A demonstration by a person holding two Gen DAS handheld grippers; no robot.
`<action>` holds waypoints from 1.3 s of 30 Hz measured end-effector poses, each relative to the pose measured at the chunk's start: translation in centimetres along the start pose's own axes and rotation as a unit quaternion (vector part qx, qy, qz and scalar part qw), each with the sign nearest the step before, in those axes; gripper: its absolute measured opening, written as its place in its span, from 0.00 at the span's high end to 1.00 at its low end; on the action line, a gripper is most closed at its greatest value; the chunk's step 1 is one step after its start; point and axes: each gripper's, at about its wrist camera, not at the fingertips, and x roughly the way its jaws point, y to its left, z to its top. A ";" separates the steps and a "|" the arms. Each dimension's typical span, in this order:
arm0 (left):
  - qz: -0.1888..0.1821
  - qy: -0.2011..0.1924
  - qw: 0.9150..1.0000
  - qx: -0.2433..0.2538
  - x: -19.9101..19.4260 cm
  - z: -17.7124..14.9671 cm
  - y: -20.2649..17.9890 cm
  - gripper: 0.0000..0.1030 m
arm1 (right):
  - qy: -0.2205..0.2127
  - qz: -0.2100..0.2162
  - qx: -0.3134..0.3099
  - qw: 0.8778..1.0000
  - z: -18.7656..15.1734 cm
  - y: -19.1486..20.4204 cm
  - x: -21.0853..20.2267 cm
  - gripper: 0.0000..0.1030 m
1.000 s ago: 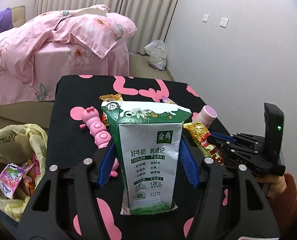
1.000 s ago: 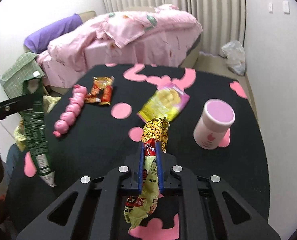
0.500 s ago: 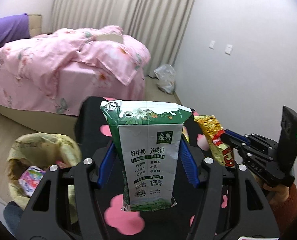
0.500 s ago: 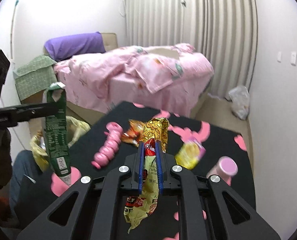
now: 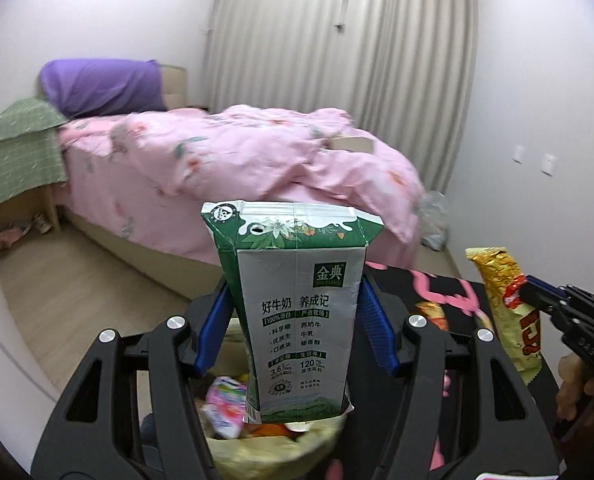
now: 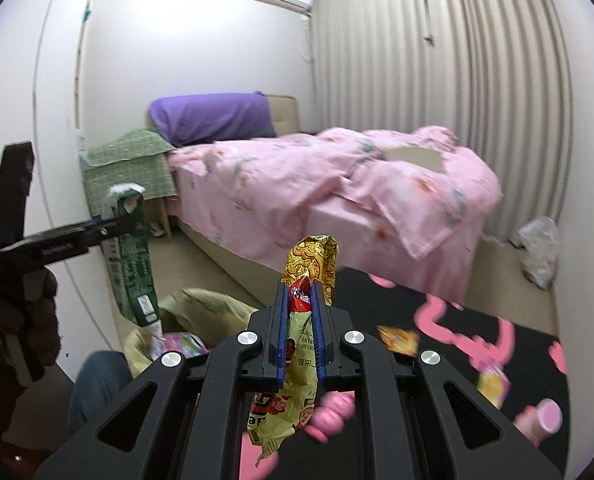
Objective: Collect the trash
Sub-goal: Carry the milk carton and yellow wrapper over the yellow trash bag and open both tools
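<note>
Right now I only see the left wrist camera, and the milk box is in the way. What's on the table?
Observer: The right wrist view shows a pink jar near the right edge of the black table.
Operator: Anything else pink?
Observer: A pink toy lies behind the snack wrapper, which the right gripper is shut on.
Operator: Is my milk box over the bag?
Observer: Seen from that side, the milk carton hangs with its lower end about at the rim of the yellow bag.
</note>
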 end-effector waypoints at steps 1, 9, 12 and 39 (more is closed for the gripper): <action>0.005 0.004 1.000 -0.007 0.4 -0.2 0.9 0.45 | -0.001 0.010 -0.004 1.000 0.4 0.9 1.0 0.88; -0.021 0.002 0.997 -0.075 3.9 -3.0 5.9 0.45 | 0.015 0.056 0.005 0.998 0.9 4.1 7.4 0.88; -0.008 0.044 0.997 -0.064 6.7 -4.8 6.5 0.45 | 0.015 0.076 0.025 0.997 0.8 4.1 9.7 0.88; -0.009 0.166 0.985 -0.055 9.0 -7.9 7.9 0.45 | 0.116 0.129 0.027 0.984 -4.5 7.4 20.3 0.84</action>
